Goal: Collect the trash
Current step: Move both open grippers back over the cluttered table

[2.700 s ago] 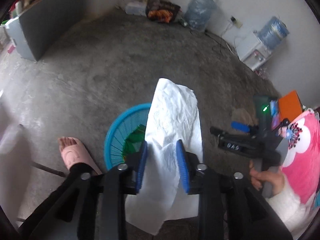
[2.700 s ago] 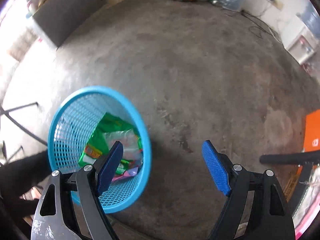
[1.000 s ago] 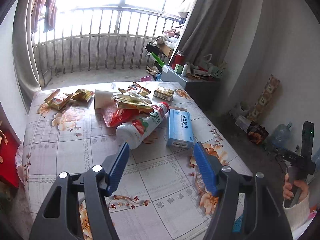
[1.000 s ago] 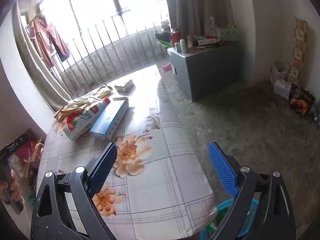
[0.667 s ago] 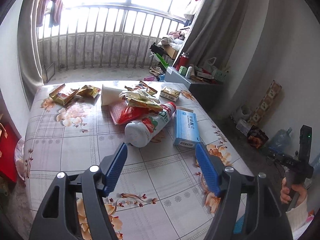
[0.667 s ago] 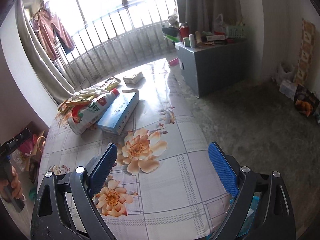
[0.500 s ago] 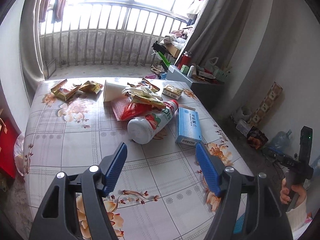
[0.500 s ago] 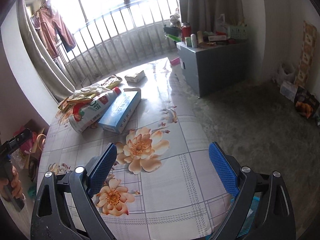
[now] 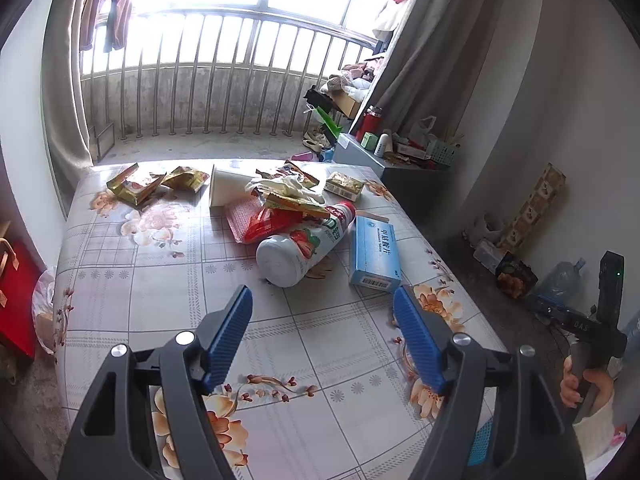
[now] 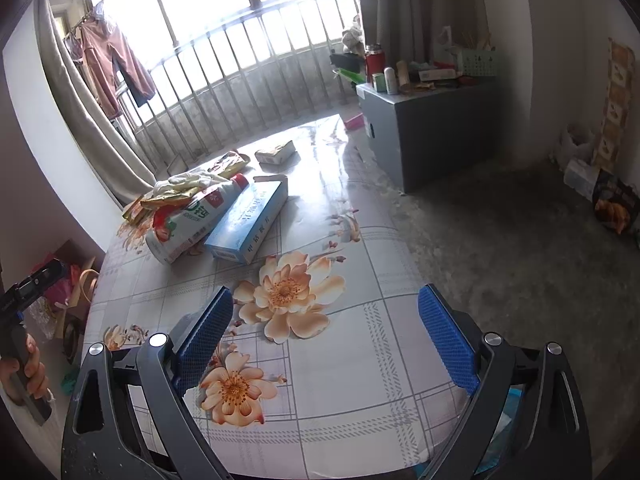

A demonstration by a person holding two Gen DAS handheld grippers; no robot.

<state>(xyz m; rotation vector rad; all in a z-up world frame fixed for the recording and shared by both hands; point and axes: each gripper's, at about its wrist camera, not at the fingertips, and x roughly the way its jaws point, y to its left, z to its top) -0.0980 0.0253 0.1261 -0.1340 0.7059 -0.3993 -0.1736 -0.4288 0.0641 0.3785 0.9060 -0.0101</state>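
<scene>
Though held low over the near end of the desk (image 9: 140,300), grips nothing: left gripper (image 9: 323,296) with blue pads spread wide, only flowered cloth between them. Same for the right gripper (image 10: 326,292), gaping wide above a big printed flower near the desk's corner, empty. Just under that corner, behind the right gripper's finger, a sliver of blue mesh, probably the trash basket (image 10: 512,420), too hidden to be sure. At the far right of the left view, a hand (image 9: 580,384) in a pale sleeve wrapped round the other gripper's handle. Further up the desk, well clear of both grippers, the trash: a white drink bottle (image 9: 298,250) with a strawberry label lying on its side, base toward the cameras; just beside it on the right, a flat blue box (image 9: 374,252), barcode end nearest. Touching the bottle's neck, a red wrapper (image 9: 264,220) under a heap of crumpled gold packets. Behind that, a white paper cup (image 9: 224,190) tipped over, more gold wrappers (image 9: 136,184) at the far left corner, a small box (image 9: 344,184) at the far right. Beyond the desk, a grey cabinet (image 10: 440,128) cluttered on top, then balcony railing (image 9: 200,92) and curtains.
</scene>
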